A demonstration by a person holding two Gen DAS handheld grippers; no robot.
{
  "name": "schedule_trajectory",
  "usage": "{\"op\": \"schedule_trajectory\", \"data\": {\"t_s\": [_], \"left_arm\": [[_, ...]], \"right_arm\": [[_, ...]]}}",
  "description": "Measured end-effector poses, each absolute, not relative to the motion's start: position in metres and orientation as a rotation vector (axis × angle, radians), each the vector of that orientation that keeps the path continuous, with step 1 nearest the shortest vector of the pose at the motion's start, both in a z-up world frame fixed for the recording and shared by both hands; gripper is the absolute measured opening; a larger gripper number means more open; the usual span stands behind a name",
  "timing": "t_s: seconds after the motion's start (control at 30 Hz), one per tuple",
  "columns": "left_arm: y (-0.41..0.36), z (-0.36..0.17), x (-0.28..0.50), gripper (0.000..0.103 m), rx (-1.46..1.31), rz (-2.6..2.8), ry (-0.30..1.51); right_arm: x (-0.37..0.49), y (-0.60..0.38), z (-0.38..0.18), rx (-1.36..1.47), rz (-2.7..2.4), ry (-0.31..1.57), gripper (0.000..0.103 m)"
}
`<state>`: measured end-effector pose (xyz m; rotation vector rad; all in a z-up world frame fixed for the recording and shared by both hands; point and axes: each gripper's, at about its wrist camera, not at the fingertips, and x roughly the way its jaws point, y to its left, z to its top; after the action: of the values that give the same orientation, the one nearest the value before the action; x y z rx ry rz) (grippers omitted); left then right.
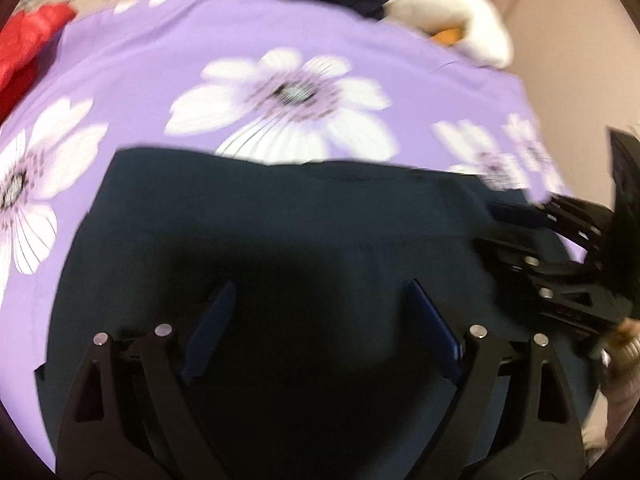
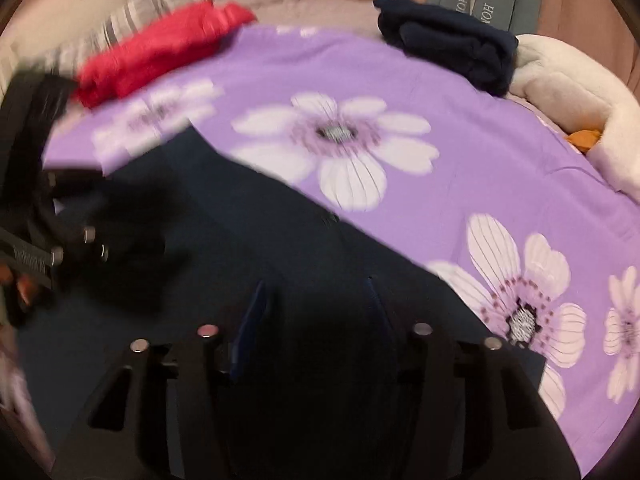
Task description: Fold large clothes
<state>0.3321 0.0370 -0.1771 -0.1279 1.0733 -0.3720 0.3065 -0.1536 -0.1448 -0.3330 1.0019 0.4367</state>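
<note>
The left claw (image 1: pixel 320 320) hung over the near part of a dark navy garment (image 1: pixel 280 220), its blue-padded fingers spread wide apart with nothing between them. The right claw (image 2: pixel 316 316) hovered likewise over the same garment (image 2: pixel 248 240), fingers apart and empty. In the left wrist view the right claw (image 1: pixel 520 216) showed at the garment's right side, low over the cloth; whether it touched the fabric could not be told through the blur.

The navy garment lay spread flat along the near edge of the bed, on a purple bedspread (image 1: pixel 360 48) printed with big white flowers. Its far edge ran roughly straight across the spread, short of the middle of the bed, and its top surface looked smooth.

Farther on, past a bare stretch of bedspread (image 2: pixel 460 120), a red garment (image 2: pixel 160 52) lay bunched toward the far left corner of the bed, with striped pillows (image 2: pixel 160 0) behind it. A folded dark navy pile (image 2: pixel 448 44) sat at the far edge toward the right. Just beside it, a white fluffy blanket (image 2: pixel 568 80) lay heaped along the right edge, with something orange (image 2: pixel 584 138) tucked against it.
</note>
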Motion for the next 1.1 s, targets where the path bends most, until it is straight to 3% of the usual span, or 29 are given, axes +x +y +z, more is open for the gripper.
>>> {"op": "schedule_trajectory", "data": {"t_s": [0.1, 0.37, 0.67, 0.93, 1.1], "left_arm": [[0.057, -0.180, 0.337, 0.078, -0.219, -0.382, 1.060], [0.122, -0.157, 0.296, 0.079, -0.210, -0.244, 1.036], [0.151, -0.121, 0.186, 0.080, -0.204, -0.231, 0.911], [0.106, -0.157, 0.140, 0.080, -0.071, -0.234, 0.938], [0.122, -0.173, 0.120, 0.080, -0.105, -0.215, 0.934]], "right_arm": [[0.314, -0.180, -0.156, -0.191, 0.414, 1.038, 0.042], [0.291, -0.265, -0.136, 0.047, 0.156, 1.078, 0.043], [0.177, -0.252, -0.081, 0.009, 0.268, 0.937, 0.044], [0.117, -0.208, -0.116, -0.052, 0.326, 0.985, 0.044], [0.090, -0.218, -0.131, -0.099, 0.272, 0.975, 0.044]]}}
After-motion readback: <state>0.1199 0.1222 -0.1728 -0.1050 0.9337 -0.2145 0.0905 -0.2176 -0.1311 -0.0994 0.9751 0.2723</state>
